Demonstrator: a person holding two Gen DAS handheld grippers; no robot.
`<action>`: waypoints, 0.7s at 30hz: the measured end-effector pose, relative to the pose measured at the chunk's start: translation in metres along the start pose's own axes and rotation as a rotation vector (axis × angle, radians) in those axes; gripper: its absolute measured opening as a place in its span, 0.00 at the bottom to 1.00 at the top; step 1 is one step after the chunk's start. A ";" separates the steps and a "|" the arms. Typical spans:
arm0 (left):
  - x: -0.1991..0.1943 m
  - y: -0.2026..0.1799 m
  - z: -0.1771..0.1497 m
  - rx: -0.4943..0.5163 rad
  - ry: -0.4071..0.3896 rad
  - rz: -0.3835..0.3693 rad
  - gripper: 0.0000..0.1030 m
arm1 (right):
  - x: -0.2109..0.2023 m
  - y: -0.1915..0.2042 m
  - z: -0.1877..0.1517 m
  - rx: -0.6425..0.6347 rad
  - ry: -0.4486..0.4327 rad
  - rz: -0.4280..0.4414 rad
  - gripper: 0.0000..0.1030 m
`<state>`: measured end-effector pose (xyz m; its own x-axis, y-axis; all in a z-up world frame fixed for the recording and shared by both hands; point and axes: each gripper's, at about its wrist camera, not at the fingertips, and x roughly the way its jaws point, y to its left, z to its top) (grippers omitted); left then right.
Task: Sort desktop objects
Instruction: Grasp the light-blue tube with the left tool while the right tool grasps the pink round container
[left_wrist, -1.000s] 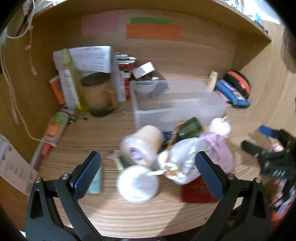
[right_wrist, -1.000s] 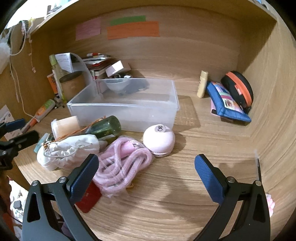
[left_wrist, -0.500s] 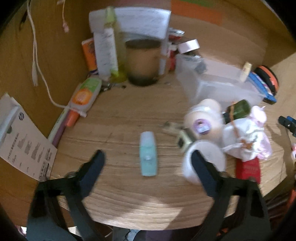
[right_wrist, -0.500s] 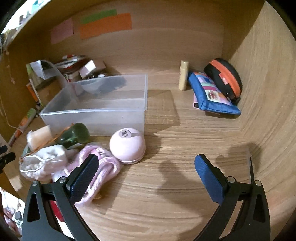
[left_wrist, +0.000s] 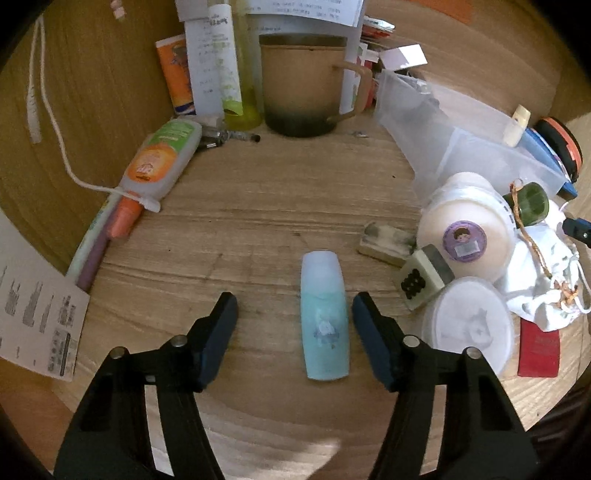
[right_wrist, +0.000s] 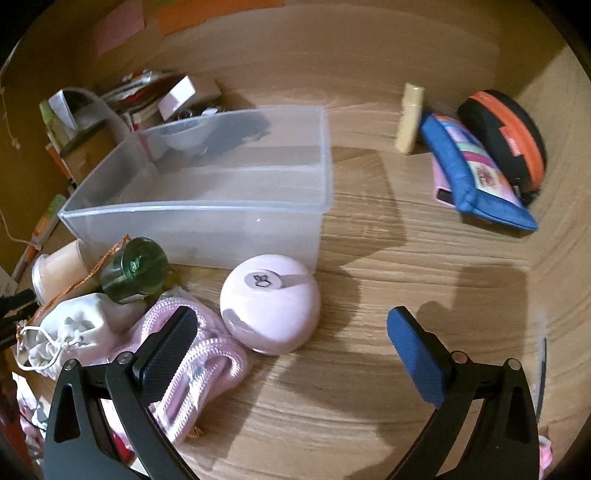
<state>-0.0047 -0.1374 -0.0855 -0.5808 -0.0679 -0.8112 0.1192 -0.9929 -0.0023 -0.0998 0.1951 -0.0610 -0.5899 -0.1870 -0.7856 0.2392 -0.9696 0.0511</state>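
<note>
A light blue bottle (left_wrist: 324, 316) lies flat on the wooden desk, between the fingers of my open left gripper (left_wrist: 294, 334), close to the right finger and not gripped. My right gripper (right_wrist: 291, 350) is open and empty; a round pink case (right_wrist: 270, 308) sits on the desk between its fingers, nearer the left one. A clear plastic bin (right_wrist: 207, 192) stands behind the pink case and holds a small bowl (right_wrist: 183, 134); the bin also shows in the left wrist view (left_wrist: 461, 144).
Beside the blue bottle lie a white round lid (left_wrist: 466, 326), a cream jar (left_wrist: 466, 230), a die-like block (left_wrist: 421, 282) and a white pouch (left_wrist: 543, 284). A brown mug (left_wrist: 306, 85) and tubes stand at the back. A pink cord (right_wrist: 199, 365), green bottle (right_wrist: 135, 271) and blue pouch (right_wrist: 476, 177) lie nearby.
My left gripper has swung left away from the pile and come down over the blue bottle, its fingers narrowing. My right gripper has moved forward toward the pink case.
</note>
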 end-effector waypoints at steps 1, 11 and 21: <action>0.000 -0.001 0.000 0.002 -0.007 0.001 0.59 | 0.002 0.001 0.001 -0.001 0.002 0.001 0.98; 0.000 -0.013 0.003 0.046 -0.057 0.008 0.24 | 0.014 0.011 0.004 -0.016 0.032 0.024 0.64; -0.008 -0.021 0.000 0.058 -0.078 0.058 0.24 | 0.016 0.007 -0.005 -0.018 0.029 0.030 0.59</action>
<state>-0.0023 -0.1161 -0.0791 -0.6351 -0.1307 -0.7613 0.1092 -0.9909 0.0790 -0.1034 0.1866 -0.0762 -0.5596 -0.2106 -0.8016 0.2703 -0.9607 0.0637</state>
